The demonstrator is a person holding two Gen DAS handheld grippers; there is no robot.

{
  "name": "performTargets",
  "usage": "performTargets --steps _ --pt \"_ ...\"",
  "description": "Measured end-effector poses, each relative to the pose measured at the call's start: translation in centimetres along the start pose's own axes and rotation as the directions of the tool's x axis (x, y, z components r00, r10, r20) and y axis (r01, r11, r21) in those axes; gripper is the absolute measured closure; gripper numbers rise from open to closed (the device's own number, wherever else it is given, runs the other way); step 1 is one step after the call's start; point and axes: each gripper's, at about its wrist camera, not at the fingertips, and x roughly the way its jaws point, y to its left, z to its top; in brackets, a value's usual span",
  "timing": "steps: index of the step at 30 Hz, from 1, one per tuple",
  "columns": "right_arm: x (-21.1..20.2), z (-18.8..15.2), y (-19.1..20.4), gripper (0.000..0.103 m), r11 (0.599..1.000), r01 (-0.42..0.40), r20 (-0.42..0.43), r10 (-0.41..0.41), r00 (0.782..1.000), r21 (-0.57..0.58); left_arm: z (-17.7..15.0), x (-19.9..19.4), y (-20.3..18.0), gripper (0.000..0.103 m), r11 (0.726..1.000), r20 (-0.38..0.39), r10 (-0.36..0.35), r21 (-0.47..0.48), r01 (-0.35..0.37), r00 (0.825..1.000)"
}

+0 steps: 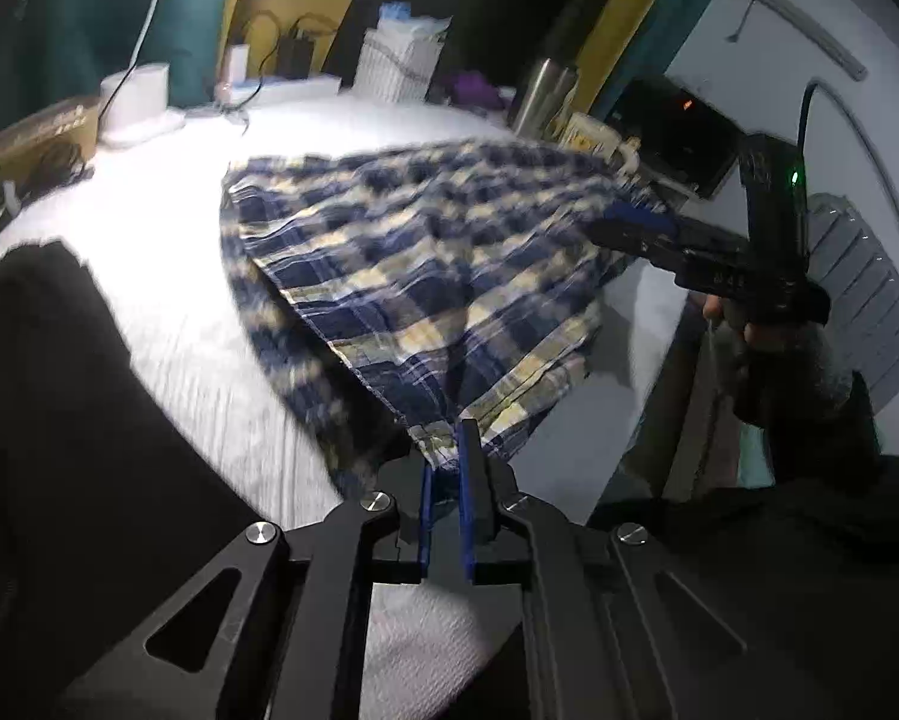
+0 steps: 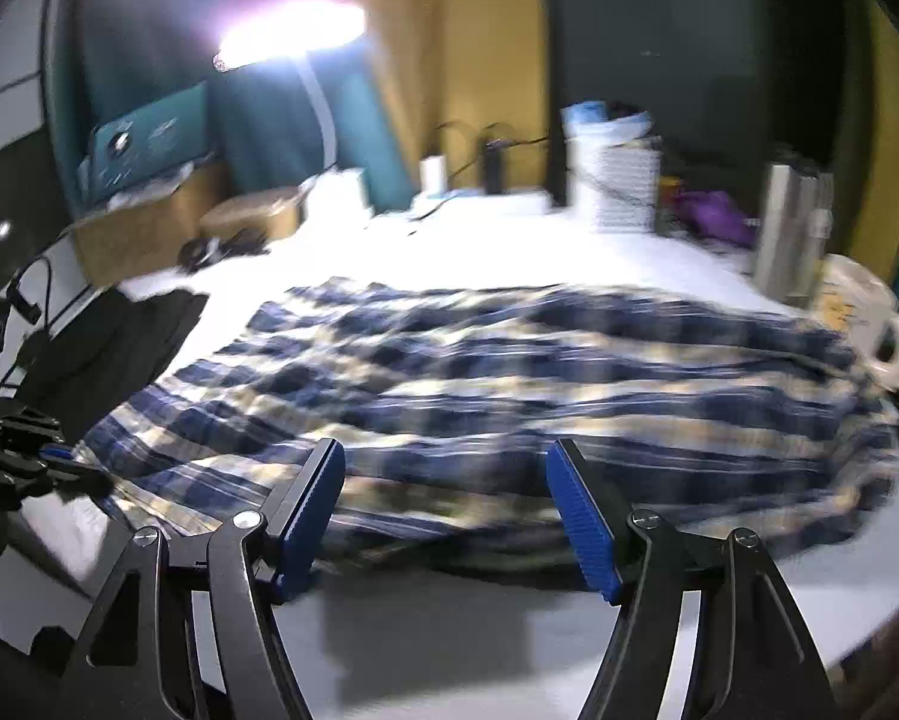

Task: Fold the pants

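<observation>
While a white-covered table (image 2: 509, 246) fills most of both views, the blue, cream and white plaid pants (image 2: 479, 384) lie spread and rumpled across its middle, reaching the near edge and touching a white mug (image 2: 869, 324) at the far right. At the near corner of the cloth the left gripper (image 1: 446, 468) has its jaws clenched on a bunched fold of the pants, lifting that corner slightly. Above the near edge, the right gripper (image 2: 446, 501) has its jaws released and standing wide with nothing between them.
</observation>
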Motion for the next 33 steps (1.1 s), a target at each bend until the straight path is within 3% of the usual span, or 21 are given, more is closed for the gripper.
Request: performTargets --steps 5,6,11,16,17,20,31,33 --pt "4.5 -1.9 1.3 0.031 1.000 -0.005 -0.134 0.003 0.991 -0.015 -1.3 0.9 1.6 0.097 0.995 -0.046 0.042 -0.088 -0.046 0.998" --pt "4.3 -2.1 1.7 0.031 1.000 0.009 -0.106 -0.012 0.994 -0.029 -1.3 0.7 1.7 0.097 0.995 -0.050 0.042 -0.090 -0.047 0.998" --pt "3.5 -2.4 2.1 0.030 1.000 -0.002 -0.130 -0.001 0.992 -0.023 -0.8 -0.5 2.3 0.097 0.993 -0.089 0.068 -0.096 -0.076 0.994" --pt "2.5 -2.3 1.3 0.030 0.999 -0.040 -0.147 0.038 0.988 -0.009 2.3 -1.7 4.6 0.096 0.977 -0.069 0.169 -0.121 -0.177 0.983" --pt "2.2 -2.3 1.1 0.030 0.999 -0.046 -0.147 0.045 0.988 -0.004 3.5 -1.7 5.3 0.093 0.972 -0.055 0.191 -0.129 -0.197 0.980" --pt "1.8 -1.3 0.3 0.029 0.999 -0.037 -0.128 0.036 0.991 -0.002 6.0 -0.9 6.4 0.069 0.967 -0.035 0.225 -0.114 -0.227 0.974" --pt "2.8 2.3 -5.0 0.029 0.996 0.057 -0.104 -0.050 0.993 0.066 13.6 5.6 8.4 0.067 0.965 -0.032 0.259 -0.028 -0.260 0.965" --pt "3.3 2.7 -6.0 0.029 0.995 0.071 -0.111 -0.063 0.992 0.075 14.5 6.9 8.9 0.051 0.957 -0.029 0.288 -0.014 -0.288 0.957"
